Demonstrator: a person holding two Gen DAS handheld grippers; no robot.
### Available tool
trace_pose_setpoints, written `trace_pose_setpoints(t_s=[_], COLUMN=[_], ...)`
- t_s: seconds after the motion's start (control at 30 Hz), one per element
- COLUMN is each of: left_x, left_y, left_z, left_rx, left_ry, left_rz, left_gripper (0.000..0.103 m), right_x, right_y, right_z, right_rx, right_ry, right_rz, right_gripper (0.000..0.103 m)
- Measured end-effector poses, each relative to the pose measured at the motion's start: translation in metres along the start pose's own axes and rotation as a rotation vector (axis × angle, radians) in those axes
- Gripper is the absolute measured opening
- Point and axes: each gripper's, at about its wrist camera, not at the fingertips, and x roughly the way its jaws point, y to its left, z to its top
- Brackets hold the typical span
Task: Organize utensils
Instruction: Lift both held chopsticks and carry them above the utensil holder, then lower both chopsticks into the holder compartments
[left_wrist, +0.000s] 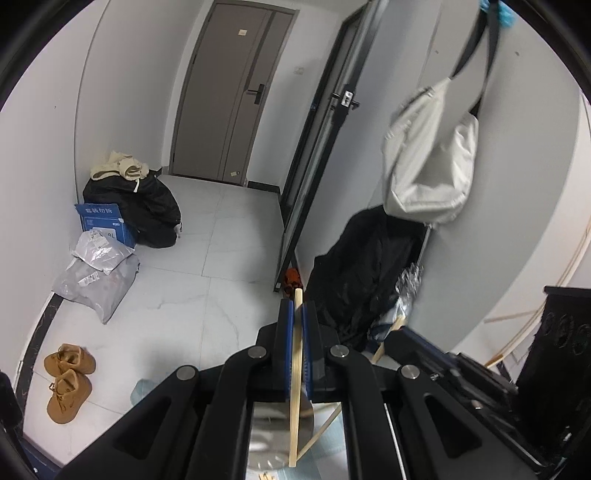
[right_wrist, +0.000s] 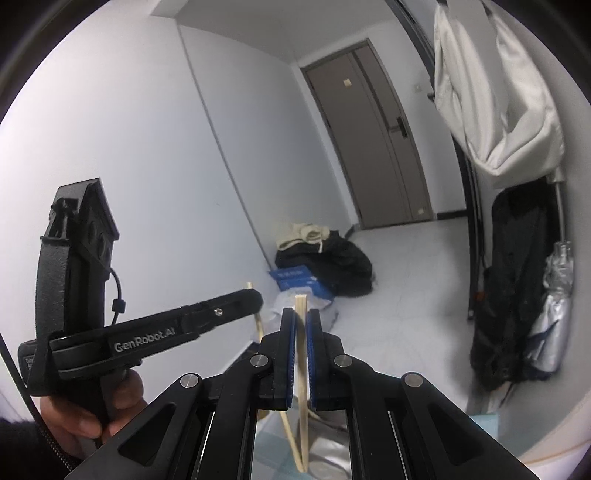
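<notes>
In the left wrist view my left gripper (left_wrist: 297, 306) is shut on a pale wooden chopstick (left_wrist: 294, 406). The stick stands nearly upright between the blue pads, with its tip just above them. At the right of that view the right gripper (left_wrist: 402, 332) shows, with a second chopstick (left_wrist: 386, 345) sticking out of it. In the right wrist view my right gripper (right_wrist: 300, 314) is shut on its own chopstick (right_wrist: 302, 406). To its left a hand (right_wrist: 85, 413) holds the left gripper (right_wrist: 255, 297) side-on, with its chopstick (right_wrist: 258, 325) crossing below.
A tiled floor runs to a grey door (left_wrist: 229, 96). Black bags, a blue box (left_wrist: 105, 221) and grey parcels lie by the left wall, with brown shoes (left_wrist: 68, 380) nearer. A white bag (left_wrist: 428, 155) and a black coat (left_wrist: 365, 273) hang on the right. Something shiny and metal (left_wrist: 266, 432) lies below.
</notes>
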Motion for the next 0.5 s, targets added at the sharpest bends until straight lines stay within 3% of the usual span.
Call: trace_pose_setpoints(t_s=[0.3,0.5], left_x=[0.025,0.041], left_y=[0.017,0.029], left_z=[0.02,0.01], left_rx=[0.004,0.026], left_ry=[-0.025,-0.041], left_rz=[-0.019,-0.036], left_gripper=[0.002,0.002], right_x=[0.038,0.051], right_y=[-0.008,-0.008], right_z=[0.022,0.017], right_rx=[-0.052,-0.121], right_ry=[-0.009,-0.026], right_rz=[-0.029,-0.075], right_gripper=[0.005,0.005])
